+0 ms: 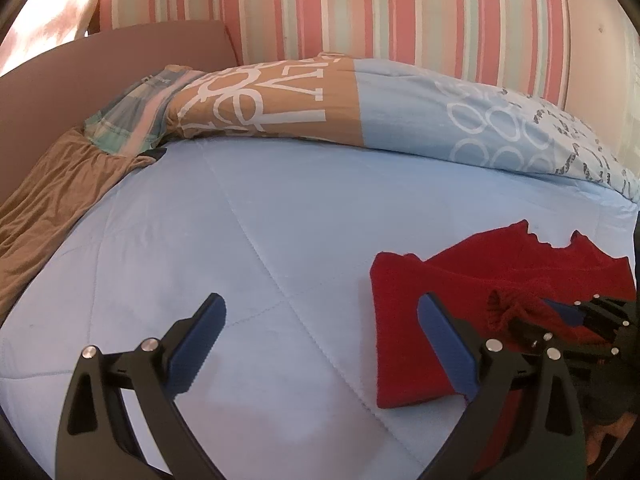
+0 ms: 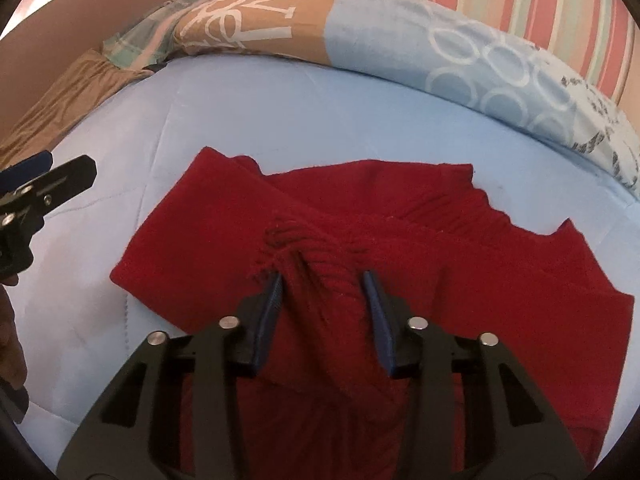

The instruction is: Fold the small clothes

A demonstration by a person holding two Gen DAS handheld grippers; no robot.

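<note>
Starting at the left, the left gripper (image 1: 320,336) hovers with its jaws wide apart and nothing between them, over bare blue quilt (image 1: 240,220) just left of the sweater (image 1: 404,320). That red sweater lies near the right side of the bed, partly folded, one sleeve laid across its body. Further right, the right gripper (image 2: 322,282) has its jaws closed on a bunched ridge of knit at the sweater's (image 2: 440,248) middle. To do this fold well, I judge the right should carry the pinched fabric low and flat, not lift it high, so the layers underneath stay put; the left could pin the near-left edge. At the far side lies a rolled patterned duvet (image 1: 280,100).
</note>
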